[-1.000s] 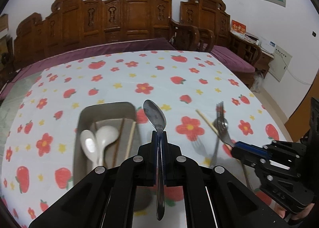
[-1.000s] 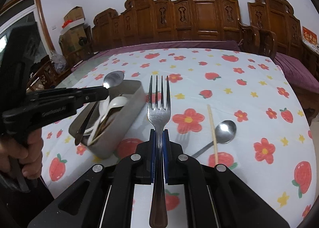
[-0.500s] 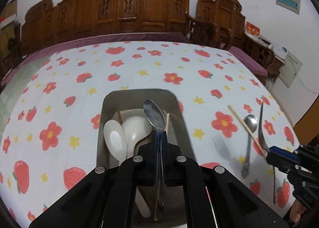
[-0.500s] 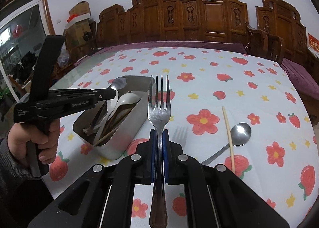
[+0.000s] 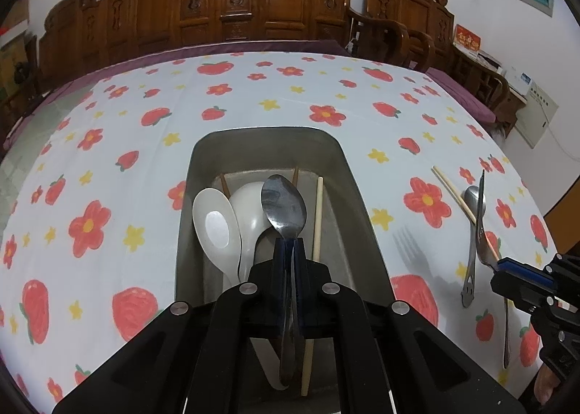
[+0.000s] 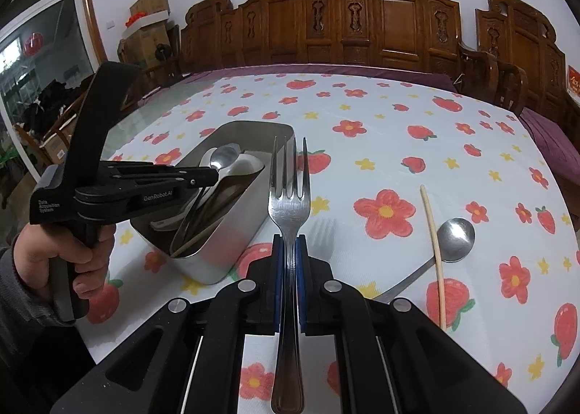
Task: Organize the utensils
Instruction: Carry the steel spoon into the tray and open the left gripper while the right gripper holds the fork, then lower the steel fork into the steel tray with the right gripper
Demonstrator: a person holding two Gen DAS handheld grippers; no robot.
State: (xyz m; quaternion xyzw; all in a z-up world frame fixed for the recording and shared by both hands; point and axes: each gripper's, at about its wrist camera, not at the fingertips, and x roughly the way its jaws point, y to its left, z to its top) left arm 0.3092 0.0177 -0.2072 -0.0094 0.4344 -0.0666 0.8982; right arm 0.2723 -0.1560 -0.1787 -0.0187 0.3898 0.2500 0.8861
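Two handheld black grippers in frame, each clamped on one utensil. Left gripper (image 5: pixel 289 251) pinches the handle of a shiny steel spoon (image 5: pixel 283 209), bowl up and forward, hanging over the open rectangular steel tin (image 5: pixel 261 140); handle end dips down inside the tin, contact with the bottom cannot be told. Right-wrist view shows the same left gripper (image 6: pixel 208 174) from the side, a hand (image 6: pixel 59 258) in a grey sleeve wrapped round its grip, spoon bowl (image 6: pixel 222 157) over the tin (image 6: pixel 232 232).

Inside the tin: two white ceramic soup spoons (image 5: pixel 217 227) side by side at left, overlapping; one pale wooden chopstick (image 5: pixel 316 222) along the right wall; darker brown sticks poking out behind the spoons.

Right gripper (image 6: pixel 289 243) closed on the neck of a steel four-tine fork (image 6: pixel 289 196), tines pointing away, held above the cloth just right of the tin, not touching it. From the left wrist the right gripper (image 5: pixel 498 265) shows at right edge with the fork (image 5: pixel 481 218) seen edge-on.

On the white strawberry-and-flower tablecloth (image 6: pixel 398 145), right of the fork: a second steel spoon (image 6: pixel 455 234) lying bowl up, and a loose pale chopstick (image 6: pixel 433 243) lying just left of its bowl and crossing over its handle. Carved brown wooden chairs (image 6: pixel 380 15) line the far table edge.
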